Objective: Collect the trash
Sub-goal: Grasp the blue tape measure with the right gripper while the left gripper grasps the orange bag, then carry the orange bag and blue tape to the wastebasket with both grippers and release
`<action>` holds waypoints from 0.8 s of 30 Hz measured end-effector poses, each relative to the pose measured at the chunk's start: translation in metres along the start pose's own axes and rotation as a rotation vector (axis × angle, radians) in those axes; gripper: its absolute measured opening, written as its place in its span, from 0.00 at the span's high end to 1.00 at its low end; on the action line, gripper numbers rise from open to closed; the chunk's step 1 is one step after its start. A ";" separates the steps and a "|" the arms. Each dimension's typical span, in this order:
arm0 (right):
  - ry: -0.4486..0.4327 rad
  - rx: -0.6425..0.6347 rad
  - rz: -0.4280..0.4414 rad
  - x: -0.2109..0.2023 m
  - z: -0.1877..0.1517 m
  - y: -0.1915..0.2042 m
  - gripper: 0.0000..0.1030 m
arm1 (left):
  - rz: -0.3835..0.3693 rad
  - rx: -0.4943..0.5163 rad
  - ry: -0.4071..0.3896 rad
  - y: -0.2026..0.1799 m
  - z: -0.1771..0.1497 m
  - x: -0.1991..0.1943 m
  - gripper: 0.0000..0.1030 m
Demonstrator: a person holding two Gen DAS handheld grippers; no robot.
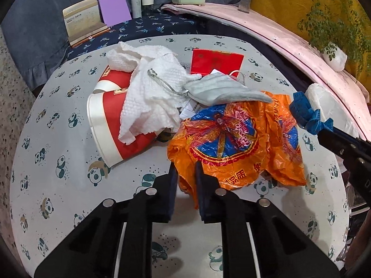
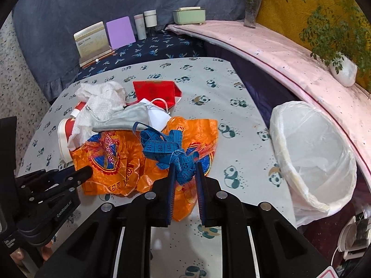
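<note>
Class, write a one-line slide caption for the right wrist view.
Right gripper holds a blue tape measure above an orange plastic bag, beside a lined bin.

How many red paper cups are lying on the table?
2. Both red paper cups lie on their sides at the table's left: one nearer, one behind, partly under the white tissue. More may be hidden.

"GenRobot.AI" on left tool (image 2: 89, 173), "141", "142", "3" on blue tape measure (image 2: 170, 153)

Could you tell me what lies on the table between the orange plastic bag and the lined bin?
In the right wrist view, only bare panda-print tablecloth separates the orange plastic bag from the lined bin; no trash lies there.
</note>
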State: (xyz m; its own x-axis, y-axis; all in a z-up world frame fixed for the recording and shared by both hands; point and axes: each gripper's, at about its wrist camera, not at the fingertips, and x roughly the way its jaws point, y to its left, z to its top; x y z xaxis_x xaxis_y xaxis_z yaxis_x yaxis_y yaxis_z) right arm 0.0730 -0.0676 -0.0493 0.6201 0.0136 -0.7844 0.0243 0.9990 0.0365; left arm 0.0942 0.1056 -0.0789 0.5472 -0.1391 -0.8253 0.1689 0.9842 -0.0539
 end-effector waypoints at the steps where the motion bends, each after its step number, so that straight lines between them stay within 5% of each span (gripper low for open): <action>1: -0.004 0.005 -0.001 -0.002 0.000 -0.002 0.85 | -0.003 0.003 -0.005 -0.002 -0.001 -0.003 0.89; 24: -0.140 0.127 -0.058 -0.067 -0.010 -0.068 0.85 | -0.087 0.106 -0.209 -0.068 0.016 -0.107 0.94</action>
State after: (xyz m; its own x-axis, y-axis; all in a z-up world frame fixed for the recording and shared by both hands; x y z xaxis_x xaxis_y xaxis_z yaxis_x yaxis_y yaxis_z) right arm 0.0217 -0.1359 -0.0053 0.7176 -0.0581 -0.6941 0.1558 0.9846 0.0786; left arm 0.0374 0.0513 0.0220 0.6825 -0.2535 -0.6855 0.3018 0.9520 -0.0515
